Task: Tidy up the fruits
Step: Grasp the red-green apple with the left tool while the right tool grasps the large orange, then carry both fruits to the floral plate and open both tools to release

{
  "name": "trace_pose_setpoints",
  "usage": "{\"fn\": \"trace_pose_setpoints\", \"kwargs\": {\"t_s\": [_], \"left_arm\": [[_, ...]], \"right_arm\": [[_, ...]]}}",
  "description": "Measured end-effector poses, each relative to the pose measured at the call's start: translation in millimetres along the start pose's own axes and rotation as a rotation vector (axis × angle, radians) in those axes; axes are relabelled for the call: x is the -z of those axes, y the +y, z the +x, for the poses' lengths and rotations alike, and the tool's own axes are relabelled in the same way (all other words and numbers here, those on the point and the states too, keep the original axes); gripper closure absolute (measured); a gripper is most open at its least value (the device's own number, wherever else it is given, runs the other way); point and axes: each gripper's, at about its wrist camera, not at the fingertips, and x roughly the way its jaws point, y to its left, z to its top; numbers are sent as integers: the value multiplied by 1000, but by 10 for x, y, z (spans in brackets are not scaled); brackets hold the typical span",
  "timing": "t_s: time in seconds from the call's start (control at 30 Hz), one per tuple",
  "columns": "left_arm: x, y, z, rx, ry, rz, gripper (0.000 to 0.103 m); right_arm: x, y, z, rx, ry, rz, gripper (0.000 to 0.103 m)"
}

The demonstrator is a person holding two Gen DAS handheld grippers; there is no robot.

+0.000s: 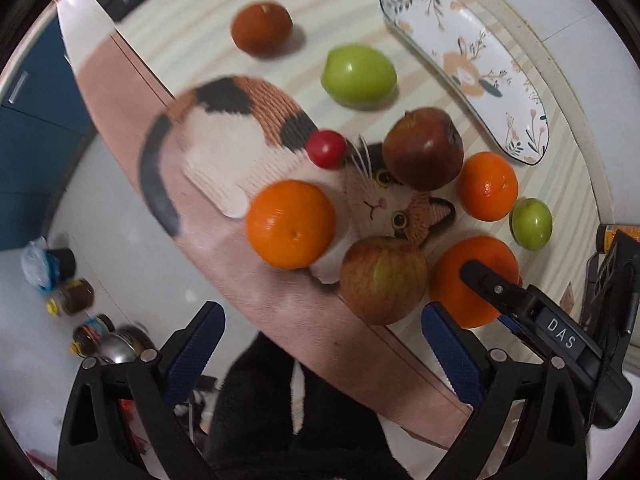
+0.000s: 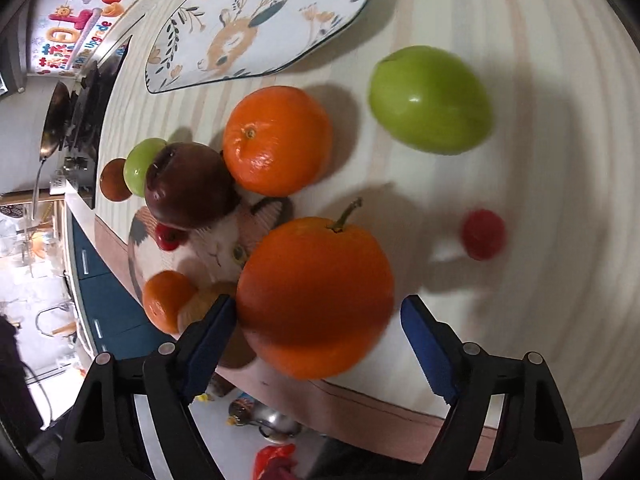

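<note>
Barely beginning: floral plate [image 2: 256, 36] lying bare, fruits scattered over surface [image 2: 520, 320]. Right gripper [image 2: 316, 340] jaws gaping around stemmed orange [image 2: 316, 296], not clamping; left gripper [image 1: 320, 344] jaws gaping, holding nothing.

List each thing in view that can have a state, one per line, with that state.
left gripper: open, holding nothing
right gripper: open, fingers either side of the stemmed orange
stemmed orange: on the table, not clamped
floral plate: no fruit on it
dark red apple: resting on the cat mat
cat mat: flat on the table, fruit on it
</note>
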Motion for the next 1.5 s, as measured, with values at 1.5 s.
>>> {"fn": "trace_pose_setpoints", "kwargs": {"t_s": [1.5], "left_arm": [[-88, -417, 182, 109, -85, 274, 39]], "right_arm": [[341, -86, -355, 108, -70, -88, 23]]}}
